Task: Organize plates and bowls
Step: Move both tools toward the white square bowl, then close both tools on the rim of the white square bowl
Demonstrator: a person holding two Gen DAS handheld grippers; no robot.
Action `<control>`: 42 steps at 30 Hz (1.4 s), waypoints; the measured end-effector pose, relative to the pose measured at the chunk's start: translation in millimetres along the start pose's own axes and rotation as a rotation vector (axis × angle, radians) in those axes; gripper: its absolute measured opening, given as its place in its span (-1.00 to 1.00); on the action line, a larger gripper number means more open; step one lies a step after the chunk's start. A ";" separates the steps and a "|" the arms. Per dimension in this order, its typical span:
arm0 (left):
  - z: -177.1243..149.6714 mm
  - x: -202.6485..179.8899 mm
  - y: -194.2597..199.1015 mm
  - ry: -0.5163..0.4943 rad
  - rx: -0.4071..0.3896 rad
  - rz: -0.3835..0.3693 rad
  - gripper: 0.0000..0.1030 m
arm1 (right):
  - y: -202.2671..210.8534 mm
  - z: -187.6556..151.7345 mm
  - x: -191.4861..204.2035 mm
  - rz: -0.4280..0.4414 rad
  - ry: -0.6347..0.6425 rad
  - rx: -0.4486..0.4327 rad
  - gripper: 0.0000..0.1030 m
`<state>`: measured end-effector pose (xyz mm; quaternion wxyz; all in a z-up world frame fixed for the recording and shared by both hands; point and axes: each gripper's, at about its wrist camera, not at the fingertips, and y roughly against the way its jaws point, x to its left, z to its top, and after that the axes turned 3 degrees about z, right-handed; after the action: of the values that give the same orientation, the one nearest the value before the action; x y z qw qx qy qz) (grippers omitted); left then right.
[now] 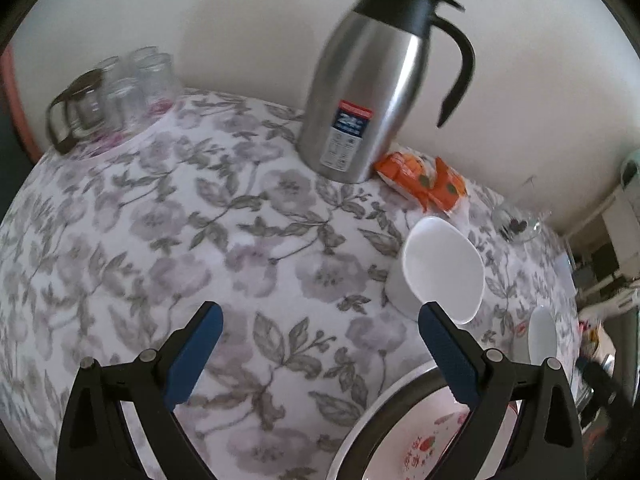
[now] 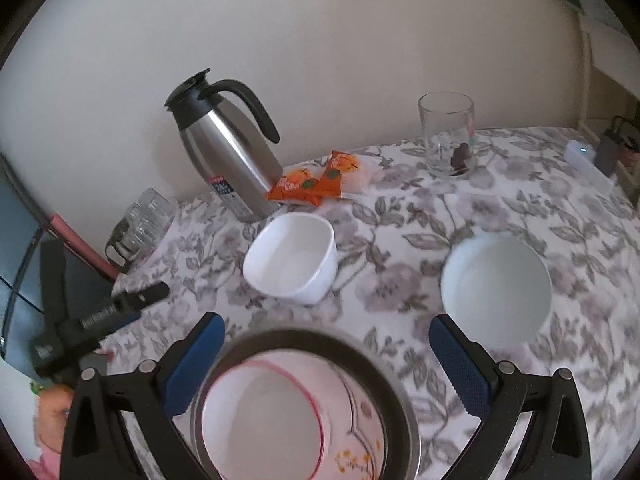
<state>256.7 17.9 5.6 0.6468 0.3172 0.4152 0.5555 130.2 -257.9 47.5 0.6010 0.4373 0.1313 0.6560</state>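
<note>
- The left gripper (image 1: 320, 354) stands wide open and holds nothing; only the flowered tablecloth (image 1: 168, 216) is between its fingers.
- The right gripper (image 2: 326, 364) is also wide open and empty, above the patterned plate (image 2: 280, 408), which lies inside a dark-rimmed dish (image 2: 394, 376).
- The square white bowl (image 2: 292, 258) sits just in front of the steel jug (image 2: 228, 160); the round white bowl (image 2: 496, 286) is to its right, well apart.
- In my judgement the next step is to collect one bowl (probably the square one, it is nearer to both grippers).
- Take it by the rim, one finger inside and one outside, and close slowly.
- Keep away from the jug and the orange packets (image 2: 316, 180) behind it.
</note>
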 end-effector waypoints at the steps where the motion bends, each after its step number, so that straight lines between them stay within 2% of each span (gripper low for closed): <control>1: 5.1 -2.7 -4.8 -0.011 0.011 -0.009 0.91 | -4.8 8.0 -1.2 0.009 0.007 0.007 1.00; 4: 20.4 -11.2 -18.7 -0.030 0.041 -0.048 0.91 | -23.6 26.4 -6.7 0.020 -0.001 0.044 1.00; 8: 37.1 -21.6 -38.1 -0.016 0.084 -0.090 0.91 | -57.7 43.3 -20.9 0.051 -0.074 0.112 1.00; 10: 43.6 -29.1 -48.2 -0.032 0.089 -0.085 0.91 | -79.8 49.5 -25.7 0.031 -0.095 0.168 0.98; 14: 51.4 -35.6 -72.5 -0.024 0.148 -0.086 0.88 | -108.7 54.3 -24.3 -0.008 -0.066 0.213 0.89; 17: 54.0 -40.5 -88.2 -0.020 0.183 -0.105 0.65 | -130.0 55.0 -21.2 -0.001 -0.061 0.264 0.69; 19: 54.2 -45.7 -97.0 -0.030 0.201 -0.112 0.55 | -141.1 54.5 -17.5 0.001 -0.053 0.293 0.64; 21: 53.7 -50.6 -104.0 -0.039 0.213 -0.124 0.33 | -150.5 54.3 -13.4 0.010 -0.052 0.314 0.55; 24: 51.2 -55.9 -111.3 -0.054 0.236 -0.129 0.04 | -161.0 52.6 -8.4 -0.008 -0.044 0.348 0.28; 26: 49.3 -58.4 -114.4 -0.056 0.244 -0.143 -0.05 | -166.4 51.3 -6.4 -0.016 -0.045 0.365 0.06; 29: 47.0 -61.1 -117.7 -0.058 0.259 -0.154 -0.17 | -172.0 49.4 -5.0 -0.042 -0.040 0.386 -0.06; 35: 41.0 -69.1 -123.8 -0.089 0.266 -0.158 -0.17 | -182.8 43.9 -7.0 -0.051 -0.056 0.412 -0.32; 37: 41.1 -70.3 -122.9 -0.091 0.260 -0.171 -0.35 | -184.2 42.6 -7.0 -0.047 -0.055 0.413 -0.40; 38: 40.9 -71.5 -122.9 -0.092 0.266 -0.190 -0.52 | -183.5 43.1 -6.2 -0.044 -0.051 0.405 -0.45; 42: 39.7 -75.5 -120.6 -0.116 0.253 -0.159 -0.66 | -181.5 45.9 0.2 -0.052 -0.026 0.392 -0.49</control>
<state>344.1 -76.1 -67.5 0.6664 0.3938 0.4677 0.4266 286.0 -229.7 -52.3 0.5226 0.5508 0.2600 0.5966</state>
